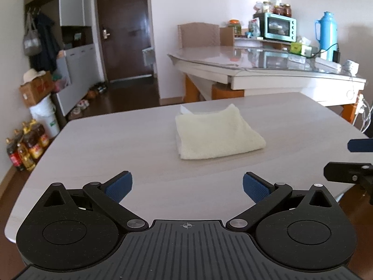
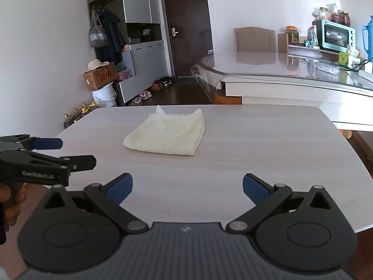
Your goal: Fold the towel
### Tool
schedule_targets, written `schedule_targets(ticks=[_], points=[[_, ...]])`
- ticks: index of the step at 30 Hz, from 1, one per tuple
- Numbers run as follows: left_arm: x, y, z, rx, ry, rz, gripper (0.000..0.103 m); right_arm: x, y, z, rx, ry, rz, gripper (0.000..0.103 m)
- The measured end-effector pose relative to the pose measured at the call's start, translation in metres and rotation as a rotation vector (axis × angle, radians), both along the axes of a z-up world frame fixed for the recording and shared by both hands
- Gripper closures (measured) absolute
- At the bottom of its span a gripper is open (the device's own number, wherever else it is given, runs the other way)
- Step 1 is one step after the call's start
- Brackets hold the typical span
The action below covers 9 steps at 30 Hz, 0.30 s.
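Observation:
A cream towel (image 1: 215,135) lies folded into a small rectangle on the light wooden table (image 1: 116,140), with a white corner poking out at its far edge. It also shows in the right wrist view (image 2: 167,135). My left gripper (image 1: 187,186) is open and empty, held back from the towel over the near part of the table. My right gripper (image 2: 187,187) is open and empty, also short of the towel. Each gripper shows in the other's view: the right gripper at the right edge (image 1: 349,158), the left gripper at the left edge (image 2: 70,151).
A glass-topped dining table (image 1: 268,60) stands behind, carrying a teal oven (image 1: 279,26), a blue thermos (image 1: 327,35) and jars. A chair (image 1: 198,35) stands by it. Oil bottles (image 1: 25,147), a bucket and a box sit on the floor at left.

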State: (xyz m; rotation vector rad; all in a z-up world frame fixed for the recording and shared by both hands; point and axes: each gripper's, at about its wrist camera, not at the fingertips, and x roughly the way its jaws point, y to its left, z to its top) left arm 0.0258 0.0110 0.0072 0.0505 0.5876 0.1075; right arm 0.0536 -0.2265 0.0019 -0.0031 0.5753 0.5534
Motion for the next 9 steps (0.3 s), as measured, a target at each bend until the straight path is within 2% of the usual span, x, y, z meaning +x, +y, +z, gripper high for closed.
schedule_targets(ticks=[9], points=[[0.011, 0.001, -0.002, 0.022, -0.025, 0.006, 0.000, 0.011, 0.005, -0.003, -0.014, 0.011, 0.007, 0.001]])
